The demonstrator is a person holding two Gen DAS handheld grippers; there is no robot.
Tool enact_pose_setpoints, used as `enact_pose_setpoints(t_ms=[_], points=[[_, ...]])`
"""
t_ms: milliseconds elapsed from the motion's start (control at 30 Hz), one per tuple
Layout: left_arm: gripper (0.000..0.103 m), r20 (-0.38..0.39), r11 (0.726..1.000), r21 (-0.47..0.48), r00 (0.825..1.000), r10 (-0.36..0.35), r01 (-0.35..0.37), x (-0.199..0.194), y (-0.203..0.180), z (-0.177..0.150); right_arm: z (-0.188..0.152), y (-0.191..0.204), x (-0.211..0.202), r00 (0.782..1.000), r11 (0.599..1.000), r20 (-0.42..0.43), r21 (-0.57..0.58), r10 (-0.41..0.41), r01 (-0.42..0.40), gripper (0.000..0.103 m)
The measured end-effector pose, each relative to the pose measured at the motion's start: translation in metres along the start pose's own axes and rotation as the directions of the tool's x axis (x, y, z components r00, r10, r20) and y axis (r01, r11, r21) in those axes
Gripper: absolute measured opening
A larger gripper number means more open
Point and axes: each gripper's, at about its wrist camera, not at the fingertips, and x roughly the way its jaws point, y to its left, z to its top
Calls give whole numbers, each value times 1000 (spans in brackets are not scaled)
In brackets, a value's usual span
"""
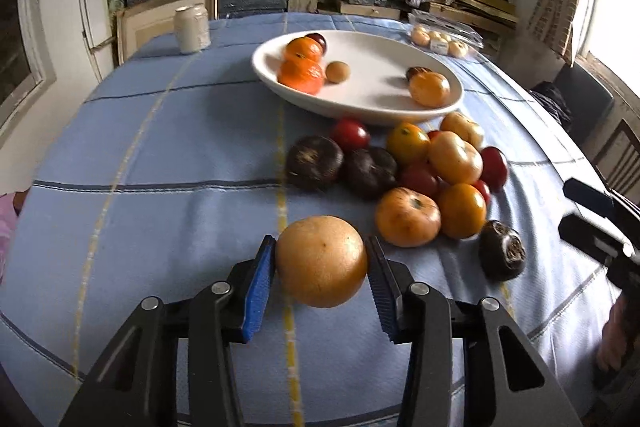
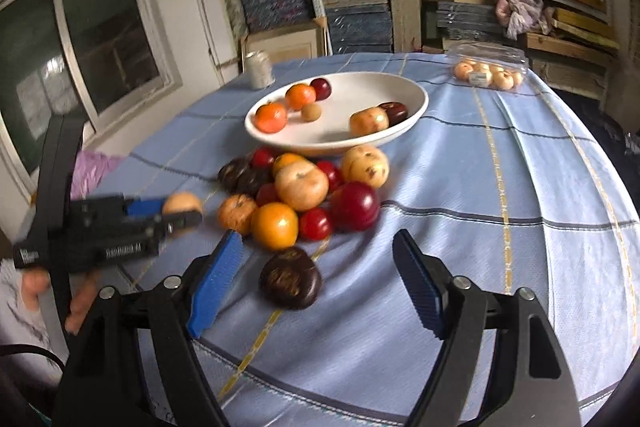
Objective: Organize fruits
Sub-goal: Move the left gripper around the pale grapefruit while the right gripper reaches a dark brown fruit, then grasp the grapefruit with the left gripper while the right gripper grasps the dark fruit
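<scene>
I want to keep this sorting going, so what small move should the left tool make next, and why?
Probably lift the round pale orange fruit and carry it toward the white oval bowl. The left tool has its blue pads against both sides of that fruit, and the bowl already holds several fruits with bare space in its middle. The grip looks firm, though that cannot be confirmed.

a table under a blue checked cloth (image 1: 160, 155) bears a white bowl (image 1: 400, 43), loose fruit (image 1: 456, 163), a can (image 1: 193, 29).
</scene>
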Motion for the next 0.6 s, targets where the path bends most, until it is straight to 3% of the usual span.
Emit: enact_pose_setpoints(t_ms=[133, 333, 600], points=[[45, -15, 1000, -10, 1000, -23, 23, 4, 2, -2, -2, 10, 20, 995, 1000, -102, -26, 4, -6, 54], [45, -19, 997, -39, 997, -72, 71, 4, 7, -4, -5, 25, 37, 983, 996, -185, -84, 2, -17, 45], [45, -12, 994, -42, 995, -98, 97, 3, 8, -4, -8, 29, 49, 971, 995, -234, -101, -46, 23, 45]])
